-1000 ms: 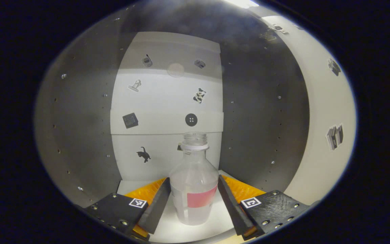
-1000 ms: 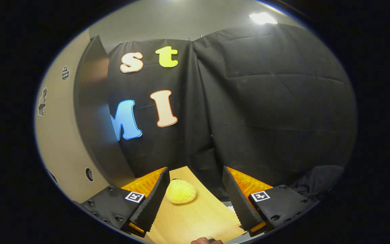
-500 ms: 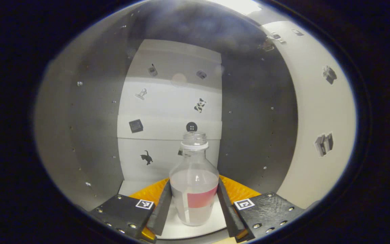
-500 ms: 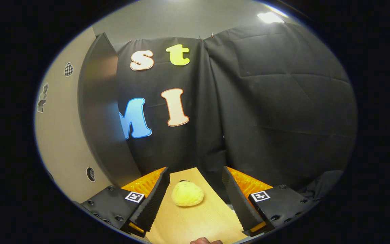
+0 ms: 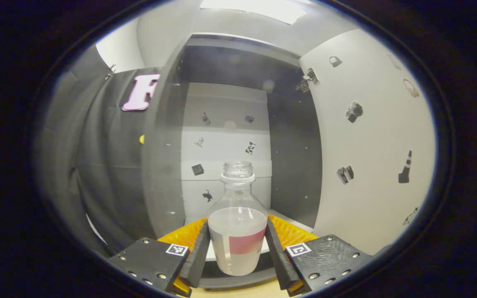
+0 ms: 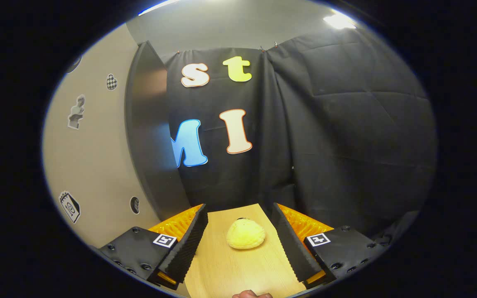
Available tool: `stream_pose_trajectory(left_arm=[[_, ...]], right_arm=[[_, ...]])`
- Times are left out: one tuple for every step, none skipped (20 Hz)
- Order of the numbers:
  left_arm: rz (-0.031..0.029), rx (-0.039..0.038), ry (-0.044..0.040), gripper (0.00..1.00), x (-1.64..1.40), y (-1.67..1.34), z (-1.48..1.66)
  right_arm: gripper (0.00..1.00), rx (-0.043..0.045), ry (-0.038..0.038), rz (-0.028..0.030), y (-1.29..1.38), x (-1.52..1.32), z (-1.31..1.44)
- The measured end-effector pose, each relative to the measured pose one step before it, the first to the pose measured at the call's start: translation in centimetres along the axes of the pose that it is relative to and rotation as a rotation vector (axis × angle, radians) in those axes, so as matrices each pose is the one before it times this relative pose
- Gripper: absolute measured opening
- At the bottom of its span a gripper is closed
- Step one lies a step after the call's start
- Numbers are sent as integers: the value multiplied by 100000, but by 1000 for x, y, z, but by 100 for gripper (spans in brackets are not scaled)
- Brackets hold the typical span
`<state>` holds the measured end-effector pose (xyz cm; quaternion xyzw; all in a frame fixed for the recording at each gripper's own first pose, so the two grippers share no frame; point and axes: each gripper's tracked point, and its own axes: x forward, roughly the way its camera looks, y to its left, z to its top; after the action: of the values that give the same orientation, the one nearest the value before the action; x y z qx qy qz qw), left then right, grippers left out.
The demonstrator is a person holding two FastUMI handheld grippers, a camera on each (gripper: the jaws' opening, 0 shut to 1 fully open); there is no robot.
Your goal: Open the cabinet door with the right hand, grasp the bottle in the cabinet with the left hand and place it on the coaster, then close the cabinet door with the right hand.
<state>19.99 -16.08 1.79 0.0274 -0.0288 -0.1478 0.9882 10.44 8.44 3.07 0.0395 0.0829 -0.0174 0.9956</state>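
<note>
In the left gripper view a clear capless bottle (image 5: 237, 231) with a pink label stands upright between my fingers, part full of clear liquid. My left gripper (image 5: 237, 252) is shut on the bottle, both fingers pressed to its sides, just outside the open cabinet (image 5: 226, 149). The cabinet door (image 5: 371, 149), white with small stickers, stands open on the right. In the right gripper view my right gripper (image 6: 240, 244) is open over the wooden table (image 6: 230, 269) with nothing between its fingers. The door's dark edge (image 6: 147, 132) rises to its left.
A yellow fuzzy ball-like object (image 6: 245, 234) lies on the wooden table ahead of the right gripper. A fingertip (image 6: 251, 294) shows at the bottom edge of that view. Black cloth hangs behind the table and left of the cabinet (image 5: 93, 165).
My left gripper closed on the bottle and drew it back out of the cabinet, whose interior now looks farther away. The right gripper view has shifted slightly; its gripper stays open.
</note>
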Motion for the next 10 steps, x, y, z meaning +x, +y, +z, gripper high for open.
stream_pose_trajectory(left_arm=[[2319,4,-474,71,-2093,389,-380],[3081,516,256,70,-2177,571,-510],[2962,651,321,69,-2157,482,-799],[2300,323,114,71,-1991,358,-717],[2563,150,197,71,-1779,420,-915],[2536,372,712,71,-1510,444,-1213],[1925,139,618,69,-1391,193,-1311],[1848,-31,788,71,-1276,248,-1442],[1746,-140,1084,69,-935,192,-1719],[2200,-79,1470,71,-844,306,-1755]], right_arm=[[98,-234,-6,1132,55,37,-18],[98,461,474,1385,146,-103,-137],[98,417,285,1639,333,-294,-64],[98,183,356,1473,205,-135,-13],[98,-467,324,1033,72,-291,-141],[98,-693,-430,503,-37,-92,153],[98,-460,-847,386,-62,-256,52],[98,-155,-1107,663,79,-101,220],[98,-64,-1040,474,148,66,15],[93,-58,-529,642,141,-3,39]])
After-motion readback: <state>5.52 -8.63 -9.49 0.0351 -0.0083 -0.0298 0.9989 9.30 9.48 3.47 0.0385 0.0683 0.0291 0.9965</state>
